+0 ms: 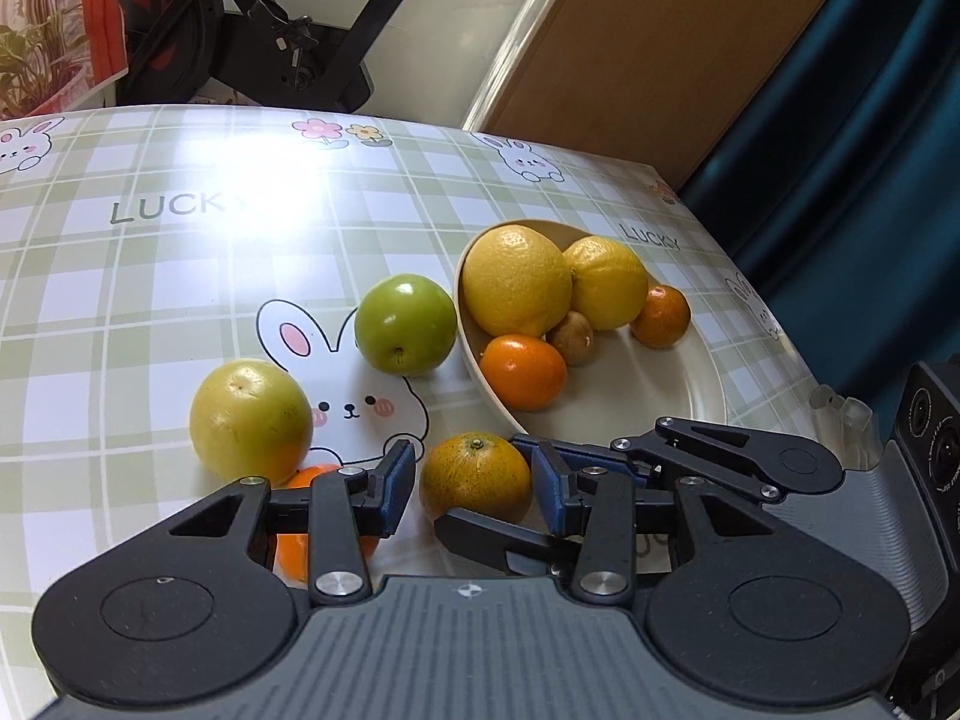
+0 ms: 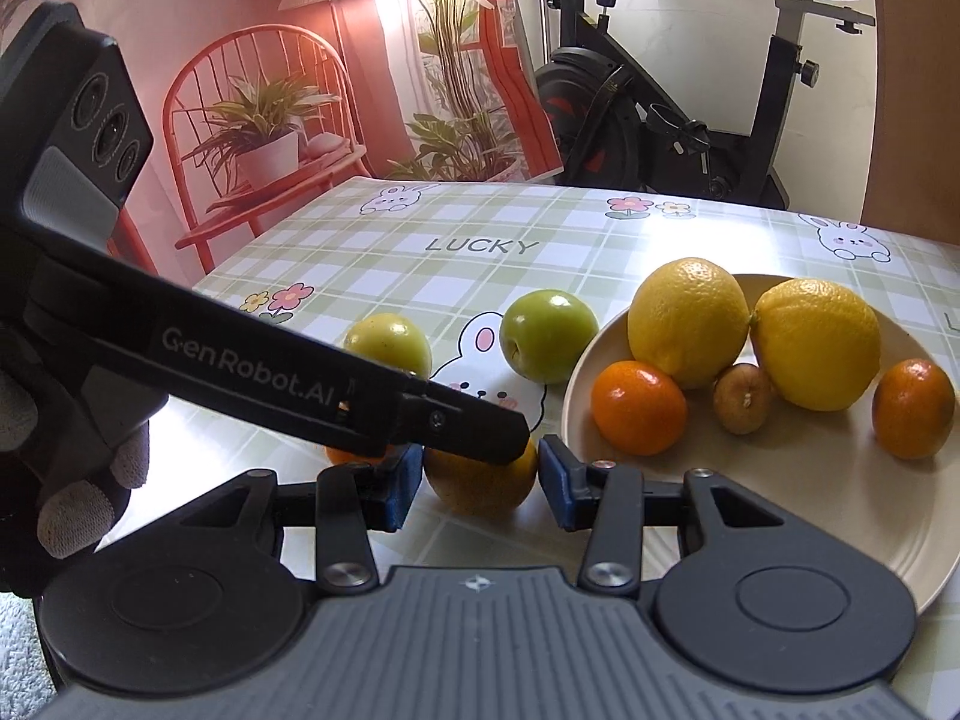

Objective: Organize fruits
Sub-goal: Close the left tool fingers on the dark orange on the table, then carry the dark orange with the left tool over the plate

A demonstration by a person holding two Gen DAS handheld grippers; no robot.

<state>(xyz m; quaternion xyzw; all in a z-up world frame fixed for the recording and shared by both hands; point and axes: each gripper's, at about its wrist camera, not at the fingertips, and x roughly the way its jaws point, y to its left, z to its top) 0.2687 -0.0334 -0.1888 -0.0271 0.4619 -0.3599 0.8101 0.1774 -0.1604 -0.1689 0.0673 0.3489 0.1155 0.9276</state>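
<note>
1. Landmark: we take the cream plate (image 2: 780, 480) on the desk (image 1: 180, 276) as reference. It holds two lemons, two mandarins and a small brown fruit, grouped there as the collecting place, we judge.
2. Speckled orange (image 1: 475, 476): on the desk just beside the plate's near rim, not yet sorted. Near round, no marked long axis; stem end points up, slightly away from the camera.
3. Left gripper (image 1: 474, 489): jaws partly open, straddling the orange; a gap shows at each pad, so nothing is held.
4. Right gripper (image 2: 477, 483): jaws likewise partly open, bracketing the same orange, not gripping. Both tools crowd one fruit; one should yield, we think.
5. Green apple (image 1: 405, 324), yellow-green fruit (image 1: 251, 420): left of the plate, loose. A mandarin (image 1: 300, 540) hides under the left gripper.
</note>
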